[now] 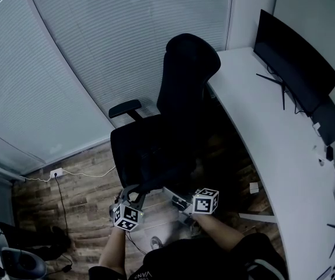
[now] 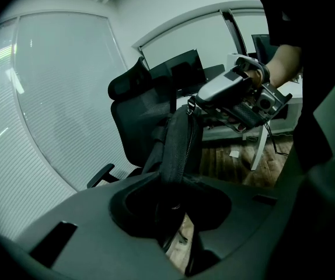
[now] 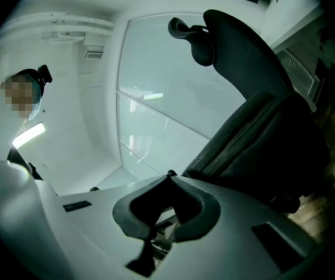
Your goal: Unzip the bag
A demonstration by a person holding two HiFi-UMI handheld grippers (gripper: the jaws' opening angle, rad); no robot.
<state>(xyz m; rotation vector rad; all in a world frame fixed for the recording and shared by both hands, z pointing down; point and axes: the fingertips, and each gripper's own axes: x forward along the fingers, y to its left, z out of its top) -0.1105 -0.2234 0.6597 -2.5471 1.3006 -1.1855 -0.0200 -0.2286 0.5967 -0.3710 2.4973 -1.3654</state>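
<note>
Hands/pose: both forearms reach fwd from the bottom edge of the head view. L gripper (image 1: 133, 191) and R gripper (image 1: 167, 189) are side by side at the front edge of the chair (image 1: 185, 80) seat, marker cubes toward the camera. L points down at a slant. R lies approx. level, tips toward L side. In the L gripper view the R gripper (image 2: 192, 107) comes in from upper right, with the person's hand (image 2: 281, 63) on its rear.

L gripper (image 2: 173, 210): jaws partly closed, pinching dark bag fabric. The fabric runs up out of the gap as a taut band.

R gripper (image 3: 170, 177): jaws pressed together. A small dark zip tab (image 3: 170, 172) shows right at the tips; they meet the upper end of the band in the L view.

Bag (image 2: 176, 150): black and soft, at the seat front, stretched between the two grippers. In the head view it's black on black, so no outline can be made out. R gripper view shows its side (image 3: 255, 144) w/ zip lines, in front of the chair back. The zip (image 2: 192, 139) runs along the band's R edge; can't tell how far open. Contents not visible.

Surroundings: white desk (image 1: 272, 150) to the R w/ monitor (image 1: 293, 54), and a wood floor (image 1: 80, 197).
</note>
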